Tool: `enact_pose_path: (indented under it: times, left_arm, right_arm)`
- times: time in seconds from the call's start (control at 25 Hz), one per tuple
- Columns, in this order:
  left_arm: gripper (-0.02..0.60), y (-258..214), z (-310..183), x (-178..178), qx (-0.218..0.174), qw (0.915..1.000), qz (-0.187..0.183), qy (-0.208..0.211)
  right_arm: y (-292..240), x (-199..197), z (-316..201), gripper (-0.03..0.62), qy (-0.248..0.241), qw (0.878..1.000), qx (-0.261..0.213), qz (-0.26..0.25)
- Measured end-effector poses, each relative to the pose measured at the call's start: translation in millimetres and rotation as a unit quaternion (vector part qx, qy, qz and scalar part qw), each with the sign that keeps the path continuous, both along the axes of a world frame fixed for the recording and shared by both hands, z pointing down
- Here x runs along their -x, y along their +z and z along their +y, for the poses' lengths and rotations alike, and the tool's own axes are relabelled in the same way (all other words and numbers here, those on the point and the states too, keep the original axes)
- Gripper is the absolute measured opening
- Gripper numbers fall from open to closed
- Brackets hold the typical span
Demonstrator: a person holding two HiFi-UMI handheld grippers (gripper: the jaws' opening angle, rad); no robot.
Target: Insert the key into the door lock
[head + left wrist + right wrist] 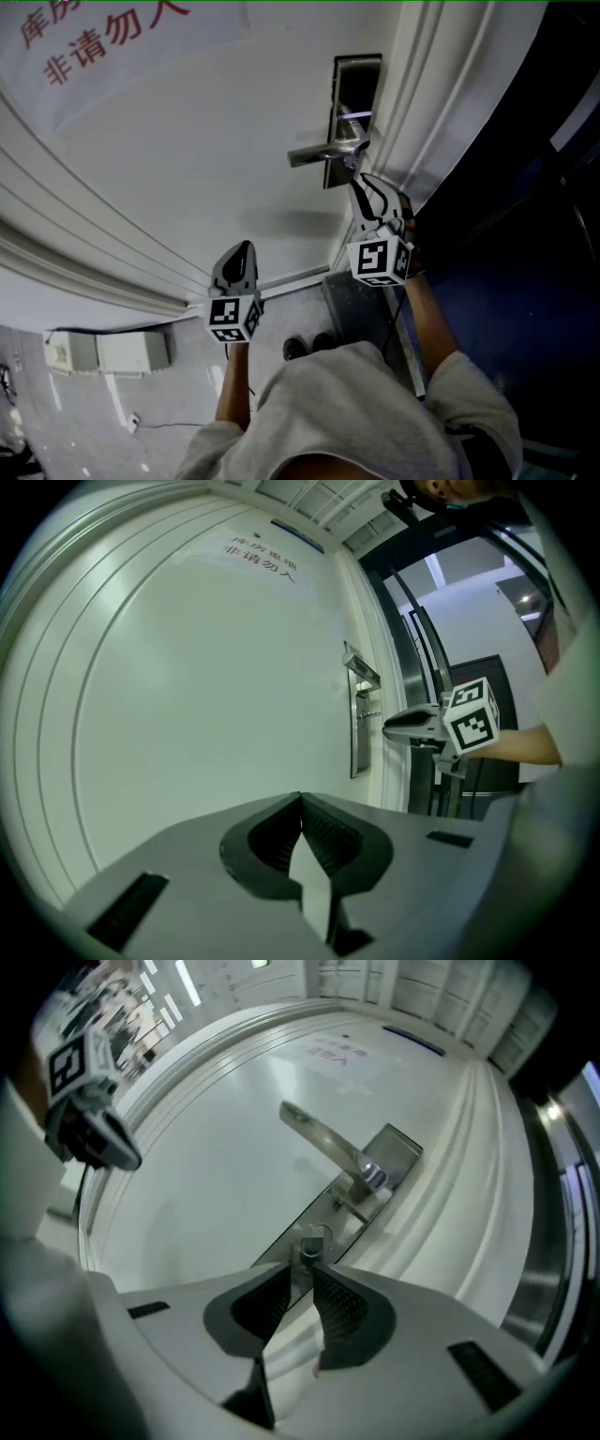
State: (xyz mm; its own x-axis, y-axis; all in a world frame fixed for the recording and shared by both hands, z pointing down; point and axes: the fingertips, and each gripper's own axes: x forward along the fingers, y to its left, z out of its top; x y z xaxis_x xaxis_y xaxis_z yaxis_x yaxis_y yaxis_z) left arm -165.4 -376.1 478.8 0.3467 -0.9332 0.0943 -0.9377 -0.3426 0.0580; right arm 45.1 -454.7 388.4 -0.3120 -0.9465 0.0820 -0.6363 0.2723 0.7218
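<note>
On the white door (187,169) a steel lock plate (356,80) carries a lever handle (317,153). In the right gripper view the small key (310,1248) sticks out of the plate (398,1155) below the lever (314,1138). My right gripper (302,1266) points straight at it. The jaws stand a little apart, and the key's head is just at their tips, not pinched. In the head view this gripper (355,179) reaches the plate's lower end. My left gripper (246,247) hangs lower left, facing bare door, its jaws (301,799) shut and empty.
A paper notice with red characters (103,37) is stuck on the door. The moulded door frame (441,103) runs beside the lock, with a dark doorway (525,244) beyond it. A white box (103,352) sits on the floor at the left. The person's shoes (309,346) show below.
</note>
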Motion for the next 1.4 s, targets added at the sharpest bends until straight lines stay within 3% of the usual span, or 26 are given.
enact_pose_path:
  times: [0.16,0.28,0.36,0.44,0.64,0.92,1.16,1.4]
  left_arm:
    - [0.018,-3,0,0,-0.002,1.0,-0.003,-0.001]
    - [0.018,-4,0,4,-0.001,1.0,-0.004,-0.005]
    - [0.018,-4,0,5,-0.001,1.0,-0.006,-0.007]
    - [0.018,-4,0,5,-0.001,1.0,-0.007,-0.007]
    - [0.018,-5,-1,5,-0.001,0.9999,-0.008,-0.007]
    - [0.018,-2,6,9,0.008,0.9998,-0.007,-0.015]
    - [0.018,8,14,19,0.02,0.9993,-0.006,-0.031]
    - [0.018,17,21,30,0.027,0.9986,0.002,-0.046]
  right_arm:
    - [11,-3,7,0.046,-0.021,0.985,0.07,-0.159]
    - [17,-9,11,0.029,-0.03,0.957,0.113,-0.266]
    - [25,-14,13,0.025,-0.029,0.939,0.131,-0.317]
    - [34,-18,17,0.021,-0.027,0.93,0.136,-0.34]
    - [44,-23,30,0.02,-0.019,0.932,0.121,-0.342]
    - [52,-24,58,0.02,-0.01,0.948,0.108,-0.298]
    - [67,-35,75,0.02,0.01,0.941,0.119,-0.316]
    - [77,-43,79,0.02,0.019,0.942,0.127,-0.31]
